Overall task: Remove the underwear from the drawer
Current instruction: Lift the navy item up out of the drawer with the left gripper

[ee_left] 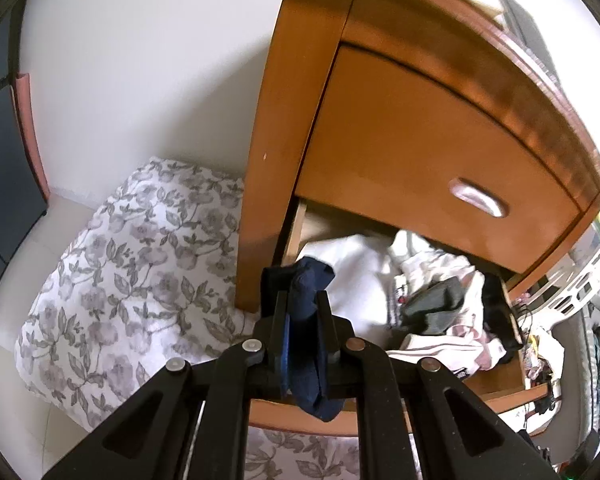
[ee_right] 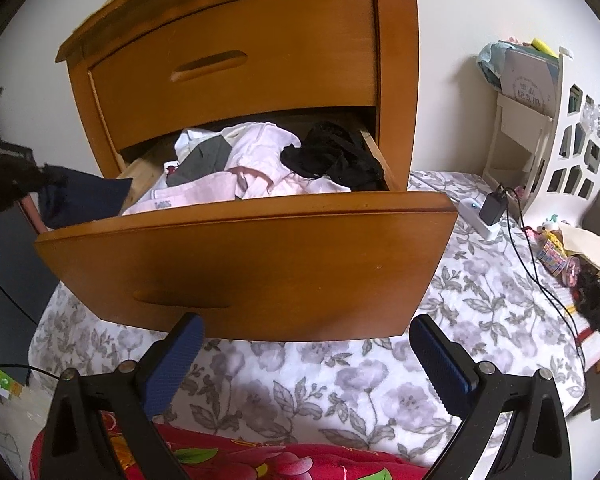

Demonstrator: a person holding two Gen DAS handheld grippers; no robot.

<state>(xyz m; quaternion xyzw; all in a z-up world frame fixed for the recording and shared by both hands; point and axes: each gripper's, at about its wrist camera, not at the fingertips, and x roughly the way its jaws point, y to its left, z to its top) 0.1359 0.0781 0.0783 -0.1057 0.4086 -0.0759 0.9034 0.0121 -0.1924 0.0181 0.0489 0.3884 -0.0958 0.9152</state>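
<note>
A navy piece of underwear (ee_left: 306,316) is pinched between the fingers of my left gripper (ee_left: 303,300), which is shut on it and holds it above the left end of the open wooden drawer (ee_right: 244,256). In the right wrist view the same navy underwear (ee_right: 82,202) hangs at the drawer's left corner under the dark left gripper (ee_right: 8,184). The drawer holds pink and white garments (ee_right: 260,160), a grey one (ee_right: 204,160) and a black one (ee_right: 336,156). My right gripper (ee_right: 306,354) stands open in front of the drawer front, with nothing between its fingers.
The wooden chest (ee_left: 420,128) has a closed upper drawer with a slot handle (ee_right: 210,66). A floral quilt (ee_right: 340,380) lies below and around it. A white cut-out shelf (ee_right: 572,148), a charger with cable (ee_right: 492,208) and small clutter (ee_right: 572,268) stand at the right. A red floral blanket (ee_right: 240,456) lies nearest.
</note>
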